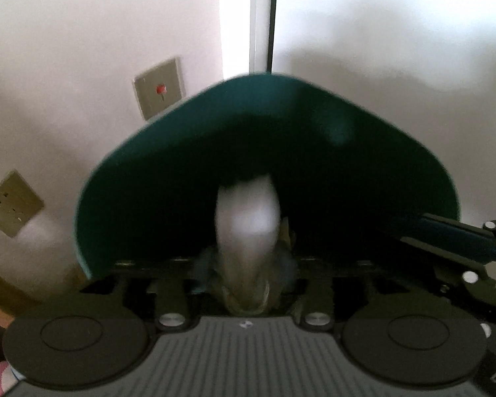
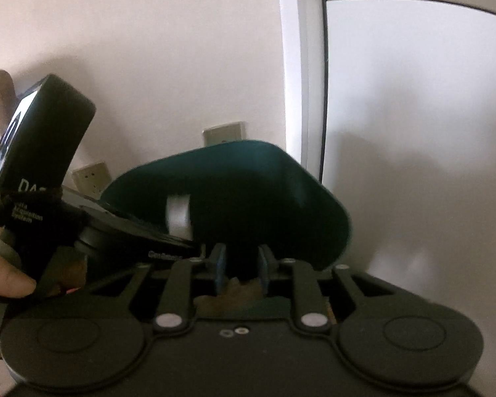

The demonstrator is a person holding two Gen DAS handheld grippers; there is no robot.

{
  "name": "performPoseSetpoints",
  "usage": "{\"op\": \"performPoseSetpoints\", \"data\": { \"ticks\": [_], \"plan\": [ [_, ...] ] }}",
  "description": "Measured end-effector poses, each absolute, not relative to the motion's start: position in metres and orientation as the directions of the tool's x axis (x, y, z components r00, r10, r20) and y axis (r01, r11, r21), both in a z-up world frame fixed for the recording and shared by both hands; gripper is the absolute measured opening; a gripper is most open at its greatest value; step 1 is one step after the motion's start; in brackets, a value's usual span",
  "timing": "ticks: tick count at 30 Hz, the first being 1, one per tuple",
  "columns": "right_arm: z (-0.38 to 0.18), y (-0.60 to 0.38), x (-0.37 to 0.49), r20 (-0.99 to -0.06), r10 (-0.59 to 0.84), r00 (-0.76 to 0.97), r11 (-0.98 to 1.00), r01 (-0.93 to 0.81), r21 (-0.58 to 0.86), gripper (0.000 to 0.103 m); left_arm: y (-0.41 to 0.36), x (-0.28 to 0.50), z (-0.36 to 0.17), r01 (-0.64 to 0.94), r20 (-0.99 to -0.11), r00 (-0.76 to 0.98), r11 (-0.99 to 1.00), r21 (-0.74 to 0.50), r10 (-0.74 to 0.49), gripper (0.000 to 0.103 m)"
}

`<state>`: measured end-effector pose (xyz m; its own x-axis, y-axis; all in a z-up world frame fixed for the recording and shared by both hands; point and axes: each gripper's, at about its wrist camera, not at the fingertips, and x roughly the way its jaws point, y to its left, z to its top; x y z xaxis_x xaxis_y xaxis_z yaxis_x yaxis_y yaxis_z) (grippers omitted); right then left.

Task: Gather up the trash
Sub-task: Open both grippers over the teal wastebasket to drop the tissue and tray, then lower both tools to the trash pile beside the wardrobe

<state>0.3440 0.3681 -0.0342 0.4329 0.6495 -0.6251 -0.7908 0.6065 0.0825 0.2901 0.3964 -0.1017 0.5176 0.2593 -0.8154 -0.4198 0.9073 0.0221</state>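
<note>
Your left gripper points down into the mouth of a dark green bin. Its jaws stand well apart. A white, blurred piece of trash sits between them and just ahead, inside the bin's rim. It's too smeared to name, and the pads don't look pressed on it. In the right wrist view the same white piece shows past the left gripper's tips, against the bin's dark inside.

Your right gripper is aimed at the near rim of the bin, just right of the left one. Its blue pads are partly apart, with a narrow gap. A brown crumpled scrap lies low between them, back near the gripper's base. I can't tell if the pads pinch it.

Your hand wraps the left gripper's handle at the left edge. There are wall sockets behind the bin, left of both grippers.
</note>
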Motion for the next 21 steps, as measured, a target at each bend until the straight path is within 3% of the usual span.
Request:
{"op": "performPoseSetpoints", "data": {
  "ticks": [1, 2, 10, 21],
  "plan": [
    [-0.032, 0.364, 0.343, -0.620, 0.654, 0.433, 0.605, -0.792, 0.085, 0.023, 0.391, 0.286, -0.097, -0.415, -0.798, 0.536, 0.909, 0.035, 0.275, 0.077],
    [-0.029, 0.360, 0.343, -0.614, 0.659, 0.434, 0.603, -0.793, 0.087, 0.025, 0.386, 0.282, -0.092, -0.413, -0.782, 0.551, 0.909, 0.048, 0.291, 0.077],
    [-0.003, 0.302, 0.316, -0.561, 0.692, 0.455, 0.599, -0.795, 0.093, 0.034, 0.345, 0.255, -0.061, -0.371, -0.719, 0.620, 0.925, 0.086, 0.315, 0.078],
    [-0.004, 0.188, 0.283, -0.520, 0.698, 0.492, 0.624, -0.775, 0.103, 0.039, 0.263, 0.219, -0.045, -0.280, -0.665, 0.710, 0.959, 0.036, 0.233, 0.082]
  ]
}}
